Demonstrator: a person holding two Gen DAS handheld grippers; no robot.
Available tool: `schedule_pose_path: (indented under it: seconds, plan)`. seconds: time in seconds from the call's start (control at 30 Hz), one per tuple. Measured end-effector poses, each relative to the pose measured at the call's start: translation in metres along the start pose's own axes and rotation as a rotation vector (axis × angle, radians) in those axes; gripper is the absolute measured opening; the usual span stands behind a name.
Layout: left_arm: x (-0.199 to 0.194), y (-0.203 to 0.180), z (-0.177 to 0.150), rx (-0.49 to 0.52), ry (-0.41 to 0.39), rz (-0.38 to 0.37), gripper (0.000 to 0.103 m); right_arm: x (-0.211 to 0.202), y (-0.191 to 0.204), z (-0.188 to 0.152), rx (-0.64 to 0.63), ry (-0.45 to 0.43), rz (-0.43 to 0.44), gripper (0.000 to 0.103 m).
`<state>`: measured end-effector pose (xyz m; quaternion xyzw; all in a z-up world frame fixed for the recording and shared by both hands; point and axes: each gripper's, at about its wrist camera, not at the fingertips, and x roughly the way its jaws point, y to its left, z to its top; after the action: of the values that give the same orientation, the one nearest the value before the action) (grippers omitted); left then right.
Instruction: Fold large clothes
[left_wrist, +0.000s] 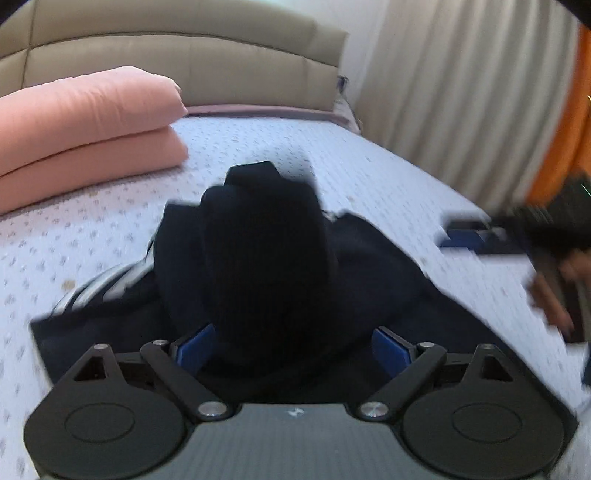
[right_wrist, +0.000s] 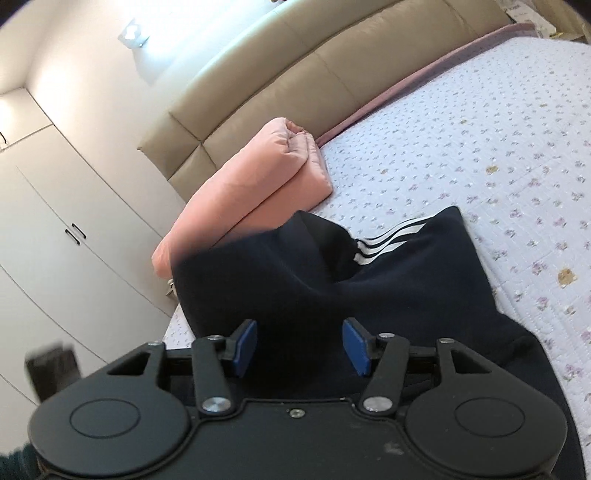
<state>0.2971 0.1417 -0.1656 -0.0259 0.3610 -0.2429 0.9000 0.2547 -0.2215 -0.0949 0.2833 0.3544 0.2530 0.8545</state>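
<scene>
Floral-printed bedspread (right_wrist: 480, 155) covers the bed, and on it lies one dark navy garment (right_wrist: 388, 280) with three white stripes, bunched in a heap. Over its near edge the left claw (left_wrist: 293, 352) tilts downward, spread wide and gripping nothing. The right claw (right_wrist: 300, 347) also angles down above the garment, released. Beyond the garment sits one folded pink quilt (right_wrist: 258, 184), against the beige headboard (right_wrist: 295, 74).

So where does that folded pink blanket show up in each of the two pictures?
Left wrist view: the pink blanket lies at upper left, on the bed beyond the dark garment.
Right wrist view: it sits left of centre, just behind the garment.
Shared landmark: the beige headboard behind it in both.
</scene>
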Motion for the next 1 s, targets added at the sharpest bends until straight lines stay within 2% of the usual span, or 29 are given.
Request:
schedule_pose_path:
  seconds: [0.07,0.2,0.27,0.37,0.47,0.5,0.53,0.57,0.6,0.67,0.73,0.77,0.8,0.83,0.9,0.93,0.97,1.0]
  plan:
    - [-0.004,0.013,-0.002,-0.039,-0.024,0.040,0.094,0.016,-0.001,0.003,0.009,0.026,-0.003,0.069]
    - [0.025,0.072,0.016,-0.310,-0.031,0.090,0.093,0.068,-0.008,0.020,-0.003,0.096,-0.015,0.069]
    - [0.041,0.104,0.027,-0.408,-0.037,0.093,0.089,0.099,-0.007,0.028,-0.052,0.128,-0.026,0.069]
    - [0.076,0.132,0.052,-0.455,-0.025,0.127,0.077,0.145,-0.009,0.041,-0.059,0.146,-0.072,0.069]
    - [0.104,0.146,0.074,-0.456,-0.042,0.125,0.077,0.184,-0.009,0.056,0.021,0.200,-0.044,0.069]
    - [0.111,0.146,0.081,-0.449,-0.038,0.123,0.068,0.194,-0.007,0.058,0.029,0.207,-0.045,0.069]
    - [0.120,0.147,0.089,-0.435,-0.031,0.115,0.045,0.200,-0.003,0.057,0.027,0.213,-0.047,0.067]
    - [0.126,0.143,0.094,-0.412,-0.026,0.109,0.009,0.200,0.004,0.057,0.006,0.194,-0.055,0.014]
    - [0.127,0.138,0.100,-0.404,-0.049,0.140,0.004,0.194,0.014,0.058,-0.032,0.152,-0.090,0.007]
    - [0.110,0.128,0.102,-0.406,-0.137,0.184,0.004,0.168,0.028,0.063,-0.105,0.064,-0.096,0.007]
    - [0.085,0.129,0.094,-0.450,-0.231,0.222,0.004,0.132,0.015,0.070,-0.036,0.009,-0.073,0.006]
    - [0.079,0.135,0.085,-0.501,-0.239,0.221,0.004,0.120,0.001,0.072,0.015,0.014,-0.086,0.006]
    - [0.079,0.143,0.075,-0.542,-0.216,0.216,0.004,0.116,-0.013,0.071,0.049,0.048,-0.114,0.006]
    - [0.082,0.147,0.063,-0.551,-0.171,0.223,0.004,0.118,-0.027,0.068,0.054,0.123,-0.158,0.006]
    - [0.089,0.148,0.046,-0.507,-0.094,0.238,0.005,0.130,-0.048,0.054,0.016,0.276,-0.245,0.006]
    - [0.091,0.148,0.040,-0.493,-0.057,0.229,0.006,0.135,-0.056,0.046,0.016,0.340,-0.256,0.007]
    - [0.090,0.146,0.037,-0.490,-0.044,0.227,0.009,0.137,-0.060,0.043,0.023,0.369,-0.243,0.012]
    - [0.088,0.147,0.036,-0.491,-0.043,0.221,0.011,0.135,-0.062,0.043,0.027,0.357,-0.221,0.017]
